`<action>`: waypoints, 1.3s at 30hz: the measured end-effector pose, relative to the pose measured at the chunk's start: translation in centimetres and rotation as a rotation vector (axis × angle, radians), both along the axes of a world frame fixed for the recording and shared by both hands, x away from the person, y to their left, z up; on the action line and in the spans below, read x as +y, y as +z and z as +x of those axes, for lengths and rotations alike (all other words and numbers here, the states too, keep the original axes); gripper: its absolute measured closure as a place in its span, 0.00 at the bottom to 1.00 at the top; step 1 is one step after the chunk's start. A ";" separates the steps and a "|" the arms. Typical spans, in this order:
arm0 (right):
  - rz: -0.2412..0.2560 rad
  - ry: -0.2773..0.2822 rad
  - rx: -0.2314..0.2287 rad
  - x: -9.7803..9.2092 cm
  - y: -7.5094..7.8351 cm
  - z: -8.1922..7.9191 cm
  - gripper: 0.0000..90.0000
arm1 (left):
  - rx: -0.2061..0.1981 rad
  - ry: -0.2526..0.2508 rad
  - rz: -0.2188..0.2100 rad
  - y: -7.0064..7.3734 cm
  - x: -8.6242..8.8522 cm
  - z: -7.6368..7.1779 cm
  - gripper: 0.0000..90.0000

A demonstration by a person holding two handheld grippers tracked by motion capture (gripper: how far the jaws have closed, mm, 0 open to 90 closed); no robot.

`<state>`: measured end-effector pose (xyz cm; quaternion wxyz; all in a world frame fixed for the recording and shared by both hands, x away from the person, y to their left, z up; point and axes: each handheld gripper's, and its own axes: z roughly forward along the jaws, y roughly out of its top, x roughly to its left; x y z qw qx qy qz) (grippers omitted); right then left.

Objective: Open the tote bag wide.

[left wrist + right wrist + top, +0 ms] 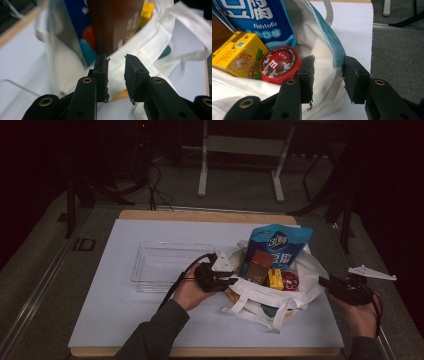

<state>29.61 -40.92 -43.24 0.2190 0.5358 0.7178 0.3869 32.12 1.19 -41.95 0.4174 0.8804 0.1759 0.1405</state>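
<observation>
A white tote bag (312, 266) lies open on the white table mat. In it are a blue snack pouch (280, 242), a brown box (258, 265), a yellow drink carton (275, 279) and a round red candy tin (290, 281). My left gripper (231, 281) is at the bag's left rim. In the left gripper view it (116, 72) is open, with the white bag fabric (150, 42) between the jaws and the brown box (115, 22) just beyond. My right gripper (324, 281) is at the bag's right rim, open (328, 75) around the fabric (319, 45), beside the red tin (280, 63).
A clear plastic tray (175, 243) sits on the mat (125, 310) left of the bag, close behind my left hand. The table's right edge runs just past my right hand. White frame legs (202, 175) stand on the floor beyond the table.
</observation>
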 end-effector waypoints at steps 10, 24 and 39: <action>0.000 0.015 -0.041 0.3 1.4 1.4 0.69 | -0.066 0.097 -0.030 2.1 0.9 2.2 0.75; -0.059 0.044 -0.066 2.1 1.7 4.0 0.92 | -0.049 0.108 0.026 1.2 -2.5 6.4 0.87; -0.078 0.018 0.058 2.1 -2.0 7.0 0.98 | 0.062 0.173 0.145 -2.8 -3.9 10.1 0.98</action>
